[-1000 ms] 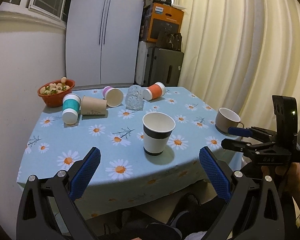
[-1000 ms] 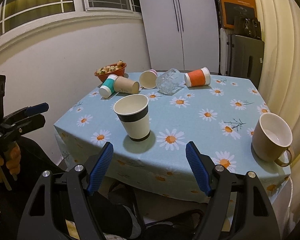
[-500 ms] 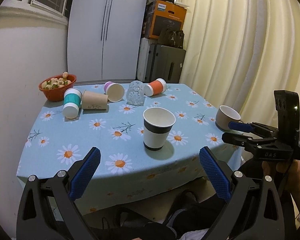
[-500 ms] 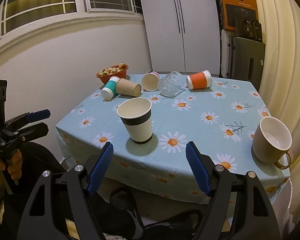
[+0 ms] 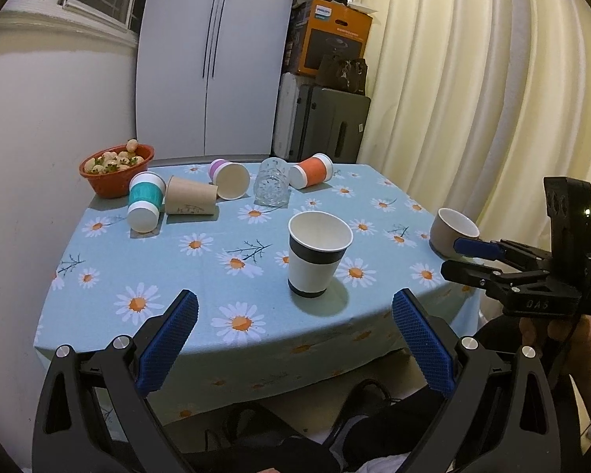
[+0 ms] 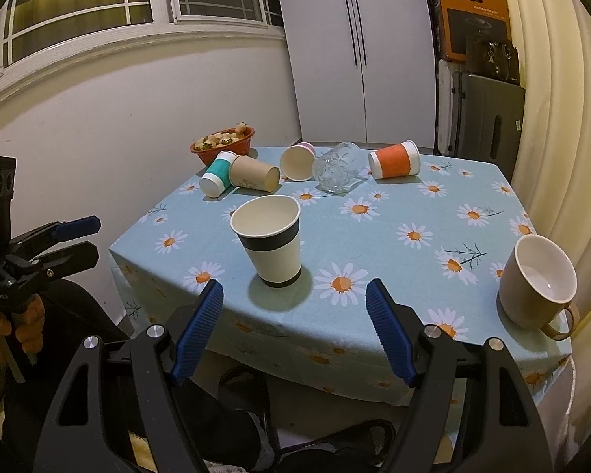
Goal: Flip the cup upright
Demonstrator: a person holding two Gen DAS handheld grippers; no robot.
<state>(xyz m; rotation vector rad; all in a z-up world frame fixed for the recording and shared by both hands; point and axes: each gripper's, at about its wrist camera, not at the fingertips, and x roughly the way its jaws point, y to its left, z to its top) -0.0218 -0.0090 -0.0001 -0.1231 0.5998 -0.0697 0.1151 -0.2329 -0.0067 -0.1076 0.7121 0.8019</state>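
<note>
A white paper cup with a black band [image 5: 318,254] [image 6: 271,238] stands upright near the table's front edge. Both grippers hang off the table's front edge, short of it. My left gripper [image 5: 295,327] is open and empty; it also shows at the left of the right wrist view [image 6: 80,236]. My right gripper [image 6: 295,315] is open and empty; it shows at the right of the left wrist view [image 5: 467,256]. At the back lie a teal cup [image 5: 145,201], a brown cup [image 5: 191,197], a purple cup [image 5: 230,179], a glass [image 5: 272,187] and an orange cup [image 5: 311,170].
A beige mug [image 6: 536,283] [image 5: 451,230] stands upright at the table's right front corner. A red bowl of food [image 5: 116,167] sits at the back left. The daisy tablecloth [image 5: 201,260] covers the table. Curtains hang on the right, a fridge and boxes behind.
Both grippers have drawn back slightly from the table and stay open. The cups have not moved.
</note>
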